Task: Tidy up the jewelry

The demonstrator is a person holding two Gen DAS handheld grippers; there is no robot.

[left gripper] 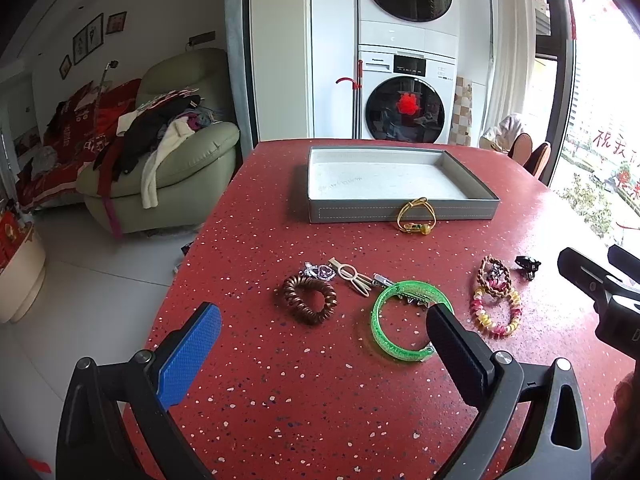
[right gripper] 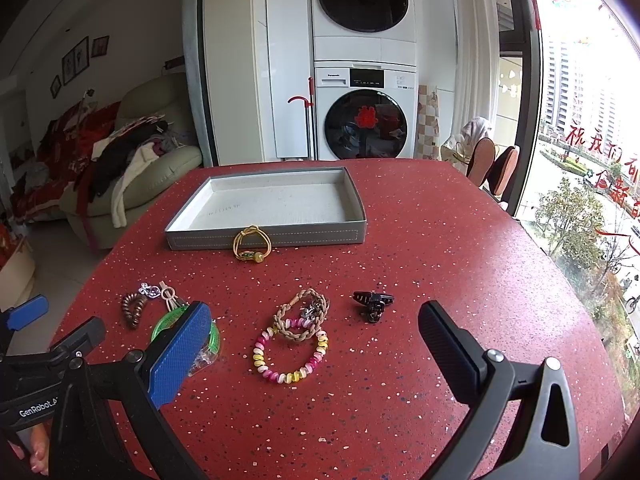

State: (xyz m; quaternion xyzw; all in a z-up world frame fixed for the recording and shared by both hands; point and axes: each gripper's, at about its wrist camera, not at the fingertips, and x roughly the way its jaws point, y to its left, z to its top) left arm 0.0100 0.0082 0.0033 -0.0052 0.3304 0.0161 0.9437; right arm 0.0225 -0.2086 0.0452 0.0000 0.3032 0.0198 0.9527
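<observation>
1. Your left tongs [left gripper: 324,344] and right tongs [right gripper: 316,348] both gape wide, empty, above the red speckled tabletop [right gripper: 440,240]
2. Nearest the left tongs, the translucent green plastic bangle [left gripper: 412,320] looks rigid and slick; pinch across its rim
3. The one pink-and-yellow coiled hair tie [right gripper: 291,354] looks springy
4. I count about nine pieces; the one grey shallow tray [right gripper: 266,238] holds none

Empty grey tray [right gripper: 276,236] lies flat; gold bracelet [right gripper: 252,243] touches its front wall, other jewelry scattered nearer
</observation>
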